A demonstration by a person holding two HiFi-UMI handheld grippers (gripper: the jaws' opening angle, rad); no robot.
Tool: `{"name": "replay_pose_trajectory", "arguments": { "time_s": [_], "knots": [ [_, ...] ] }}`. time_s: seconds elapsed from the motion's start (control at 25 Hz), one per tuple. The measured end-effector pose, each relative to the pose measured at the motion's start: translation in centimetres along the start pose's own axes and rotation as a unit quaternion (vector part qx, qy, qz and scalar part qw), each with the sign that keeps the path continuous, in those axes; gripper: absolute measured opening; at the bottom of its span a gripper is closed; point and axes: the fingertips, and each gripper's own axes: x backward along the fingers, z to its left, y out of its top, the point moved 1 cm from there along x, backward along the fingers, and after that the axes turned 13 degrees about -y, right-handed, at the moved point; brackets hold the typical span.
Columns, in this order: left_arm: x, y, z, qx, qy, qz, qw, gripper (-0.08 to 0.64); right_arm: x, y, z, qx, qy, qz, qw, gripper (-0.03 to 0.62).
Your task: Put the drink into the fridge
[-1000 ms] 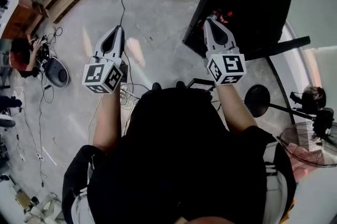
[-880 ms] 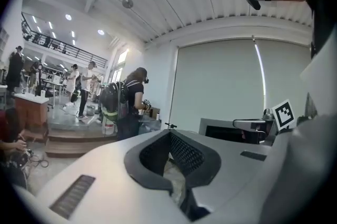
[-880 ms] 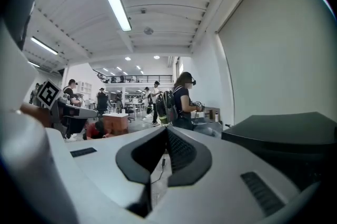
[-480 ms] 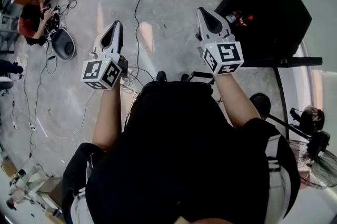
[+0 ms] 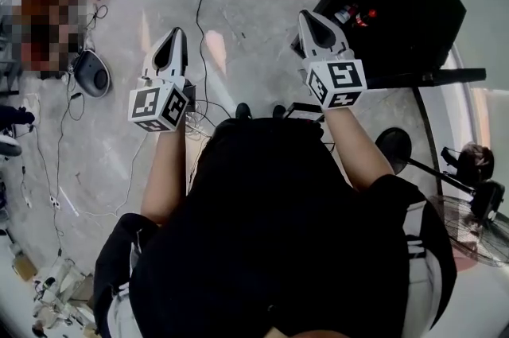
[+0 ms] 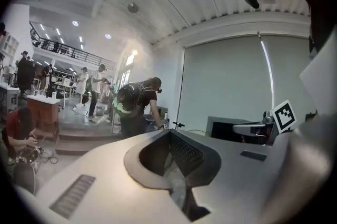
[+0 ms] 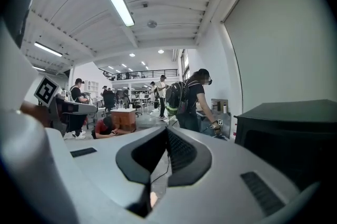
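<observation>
- The left gripper (image 5: 176, 34) is held out over the grey concrete floor (image 5: 238, 26). Its own view shows its jaws closed together with nothing between them.
- The right gripper (image 5: 307, 15) is held out beside it, its tip just at the near edge of the black fridge (image 5: 406, 2). In the right gripper view the jaws meet at their tips, and only floor shows through the hollow behind them.
- The drink (image 5: 364, 13) shows in the head view as a small red item with a pale one beside it, set against the fridge's dark front corner. I cannot tell whether it stands on the fridge or inside it.
- The drink lies ahead of the right gripper's tip and a little to its right, near but not touching. It is well apart from the left gripper, which points at bare floor on the other side.
- In the right gripper view the fridge fills the right edge as a dark box, and the drink itself cannot be made out there.
- A black cable (image 5: 200, 2) trails across the floor between the two grippers.
- A person with a backpack (image 7: 185, 97) stands bent forward beyond the right gripper's tip.
</observation>
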Motion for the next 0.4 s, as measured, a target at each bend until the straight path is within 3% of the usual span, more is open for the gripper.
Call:
{"name": "replay_pose_trajectory", "arguments": {
  "time_s": [0.4],
  "knots": [
    [-3.4, -0.6, -2.7, -0.009, -0.06, 0.017, 0.998, 0.015, 0.9, -0.4, -2.5, -0.002, -0.04, 0.009, 0.999, 0.02]
  ]
}}
